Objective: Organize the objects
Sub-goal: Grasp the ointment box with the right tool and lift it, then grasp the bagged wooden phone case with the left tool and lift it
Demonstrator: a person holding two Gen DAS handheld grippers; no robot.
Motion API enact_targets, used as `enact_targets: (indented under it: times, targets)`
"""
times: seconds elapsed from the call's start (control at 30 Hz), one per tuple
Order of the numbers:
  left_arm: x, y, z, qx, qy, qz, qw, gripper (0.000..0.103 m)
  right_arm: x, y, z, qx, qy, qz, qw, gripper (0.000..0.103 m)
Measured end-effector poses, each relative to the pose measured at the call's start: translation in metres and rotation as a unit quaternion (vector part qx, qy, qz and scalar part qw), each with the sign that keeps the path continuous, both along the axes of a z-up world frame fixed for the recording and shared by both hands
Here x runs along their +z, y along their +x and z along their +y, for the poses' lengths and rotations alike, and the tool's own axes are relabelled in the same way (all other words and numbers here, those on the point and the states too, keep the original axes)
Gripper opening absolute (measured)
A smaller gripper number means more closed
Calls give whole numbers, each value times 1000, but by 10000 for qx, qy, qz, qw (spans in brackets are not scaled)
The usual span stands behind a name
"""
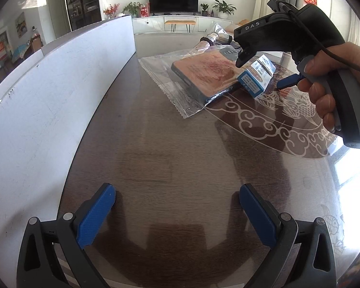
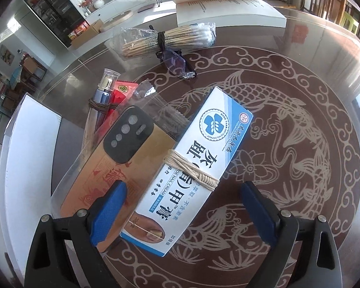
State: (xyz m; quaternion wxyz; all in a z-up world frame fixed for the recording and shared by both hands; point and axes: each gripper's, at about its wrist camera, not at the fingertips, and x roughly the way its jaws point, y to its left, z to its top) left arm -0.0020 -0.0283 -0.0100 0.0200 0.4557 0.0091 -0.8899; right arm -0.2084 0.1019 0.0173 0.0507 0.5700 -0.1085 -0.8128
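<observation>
A white and blue nail cream box (image 2: 192,168), tied with string, lies on the table and leans on a bagged phone case (image 2: 103,165). My right gripper (image 2: 182,206) is open, its jaws either side of the box's near end, above it. The box (image 1: 256,75) and the bagged case (image 1: 204,79) also show in the left wrist view, under the hand-held right gripper (image 1: 290,81). My left gripper (image 1: 176,212) is open and empty over bare table, well short of them.
A white box wall (image 1: 60,91) runs along the left. Beyond the case lie a spray bottle (image 2: 103,93) tied to a red box (image 2: 122,91), a bundle of cotton swabs (image 2: 165,38), glasses (image 2: 177,63) and an open book (image 2: 228,9).
</observation>
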Motion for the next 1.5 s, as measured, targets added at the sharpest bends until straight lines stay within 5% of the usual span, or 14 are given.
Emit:
enact_targets:
  times: [0.07, 0.13, 0.43, 0.7, 0.73, 0.87, 1.17, 1.3, 1.4, 1.5]
  targets:
    - [0, 0, 0, 0, 1, 1, 10000, 103, 3, 3, -4, 162, 115, 79, 9998, 62]
    - [0, 0, 0, 0, 1, 0, 10000, 103, 4, 6, -7, 308, 175, 104, 9993, 54]
    - [0, 1, 1, -12, 4, 6, 10000, 103, 2, 46, 18, 966, 707, 370, 9921, 49]
    - [0, 2, 0, -10, 3, 7, 10000, 103, -1, 117, 95, 1285, 1352, 864, 9786, 44]
    - [0, 2, 0, -11, 4, 7, 10000, 103, -2, 125, 102, 1273, 1341, 943, 9782, 45]
    - [0, 2, 0, -13, 0, 8, 10000, 103, -6, 140, 128, 1065, 1409, 1097, 9781, 88]
    - [1, -3, -1, -98, 15, -51, 9999, 103, -14, 152, 147, 762, 1187, 1444, 9794, 100]
    - [8, -26, -12, -181, 597, -117, 9980, 103, -13, 154, 144, 741, 1339, 1525, 9764, 100]
    - [22, -57, -19, -5, 946, -93, 9955, 103, -12, 156, 139, 772, 1510, 1597, 9725, 100]
    - [59, -82, -8, -103, 676, 323, 9971, 103, -12, 157, 140, 771, 1496, 1595, 9728, 100]
